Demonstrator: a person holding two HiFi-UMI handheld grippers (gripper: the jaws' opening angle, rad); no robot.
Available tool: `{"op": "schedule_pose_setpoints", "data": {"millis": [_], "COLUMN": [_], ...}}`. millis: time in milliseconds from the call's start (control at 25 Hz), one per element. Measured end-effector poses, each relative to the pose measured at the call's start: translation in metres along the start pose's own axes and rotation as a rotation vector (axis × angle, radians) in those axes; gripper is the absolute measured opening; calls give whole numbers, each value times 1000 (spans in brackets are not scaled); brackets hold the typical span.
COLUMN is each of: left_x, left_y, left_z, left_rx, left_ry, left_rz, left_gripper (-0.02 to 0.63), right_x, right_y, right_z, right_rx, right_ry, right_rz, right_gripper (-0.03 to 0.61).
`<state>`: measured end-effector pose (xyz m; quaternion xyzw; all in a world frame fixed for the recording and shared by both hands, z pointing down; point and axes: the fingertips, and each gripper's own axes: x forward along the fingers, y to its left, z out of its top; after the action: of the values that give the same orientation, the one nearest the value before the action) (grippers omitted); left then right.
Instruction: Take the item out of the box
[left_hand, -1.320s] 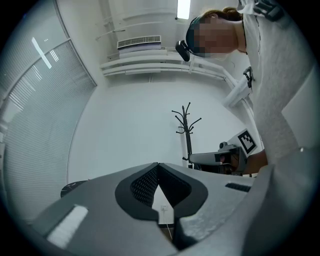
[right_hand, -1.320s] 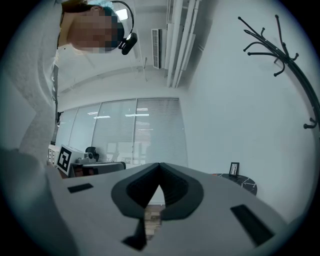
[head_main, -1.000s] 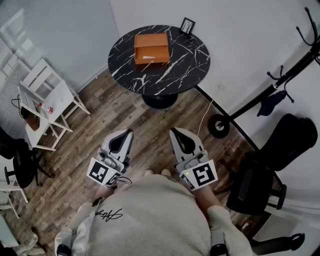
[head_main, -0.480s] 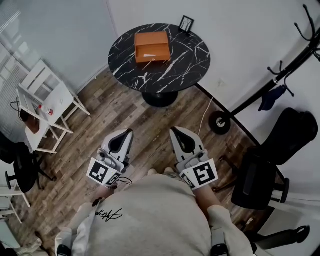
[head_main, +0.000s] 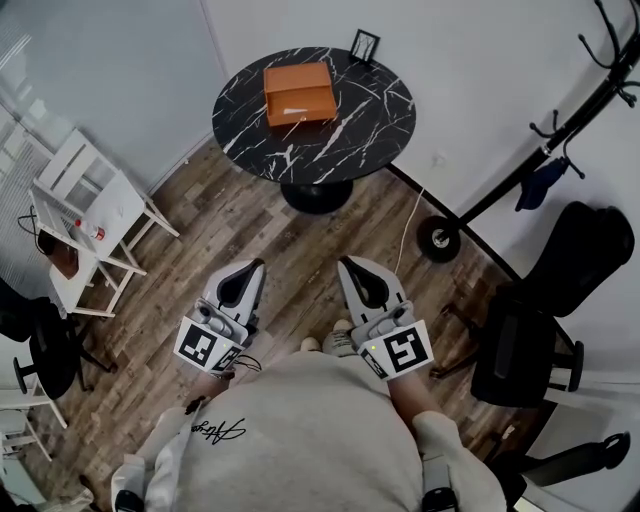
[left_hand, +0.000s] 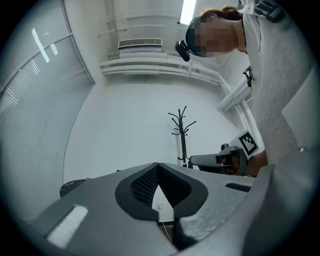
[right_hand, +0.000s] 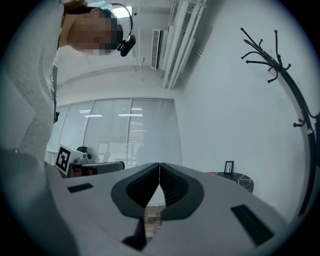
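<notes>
An orange box (head_main: 299, 93) with its lid closed lies on the round black marble table (head_main: 340, 140) at the top of the head view. My left gripper (head_main: 245, 271) and right gripper (head_main: 352, 268) are held close to my body over the wooden floor, well short of the table. Both are shut with nothing between the jaws. In the left gripper view the left gripper (left_hand: 158, 165) points at a white wall. The right gripper (right_hand: 159, 165) shows the table (right_hand: 239, 180) far off at the right. What is inside the box is hidden.
A small picture frame (head_main: 364, 45) stands at the table's far edge. White folding chairs (head_main: 92, 215) are at the left. A black coat stand (head_main: 540, 160) with a round base, a black office chair (head_main: 520, 350) and a white cable on the floor are at the right.
The whole head view has shifted slightly, and the table and box sit a little more to the left and higher. Both grippers keep their places, still shut.
</notes>
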<state>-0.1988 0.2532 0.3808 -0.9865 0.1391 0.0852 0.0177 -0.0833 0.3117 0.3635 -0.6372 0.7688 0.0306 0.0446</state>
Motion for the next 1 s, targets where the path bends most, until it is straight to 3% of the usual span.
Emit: {"op": "schedule_pose_setpoints", "data": {"millis": [560,1000], "left_x": [19,44], "left_y": [-1,21], "left_z": [-5,-7], "left_rx": [2,8], "left_ry": [8,6], "left_rz": [-26,3], "left_gripper": [3,3], "right_x": [6,31], "right_y": [-13,-41], "right_z": [-7,-5], "right_rx": [13,7], "right_ry": [12,3], "right_rz": [-7,12], "right_gripper": [9,9]}}
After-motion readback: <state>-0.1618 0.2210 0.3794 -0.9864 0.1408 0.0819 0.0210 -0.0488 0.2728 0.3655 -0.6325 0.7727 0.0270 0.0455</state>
